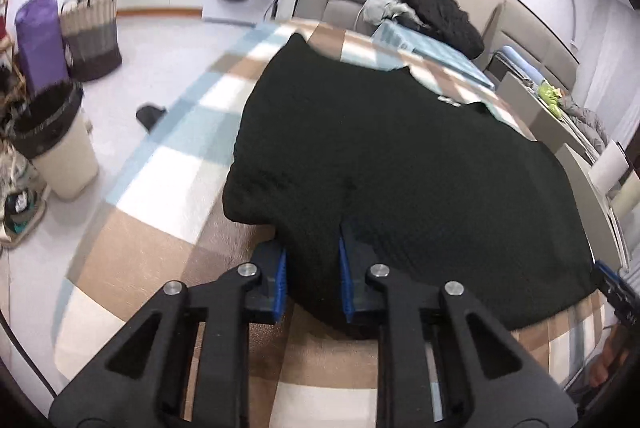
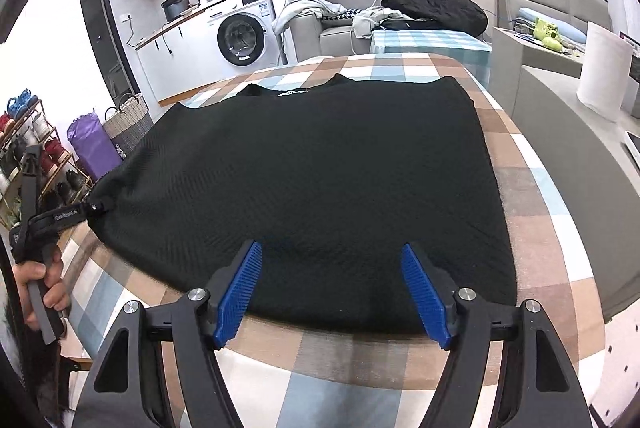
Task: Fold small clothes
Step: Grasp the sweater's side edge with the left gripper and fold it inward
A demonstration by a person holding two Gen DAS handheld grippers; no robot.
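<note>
Black textured knit garment [image 2: 312,180] spread flat on the checked brown, white and blue tablecloth [image 2: 532,196], neckline at the far end. Left gripper [image 1: 312,278] clenched on a bunched fold at the garment's near hem — cloth pinched between the blue ribbed pads [image 1: 280,282]. Right gripper [image 2: 332,288] released, jaws wide, blue pads poised over the near hem. White front-loading washing machine [image 2: 242,32] beyond — well apart.

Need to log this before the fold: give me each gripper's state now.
Left gripper: shut on the black garment, near edge.
Right gripper: open over that edge, gripping nothing.
</note>
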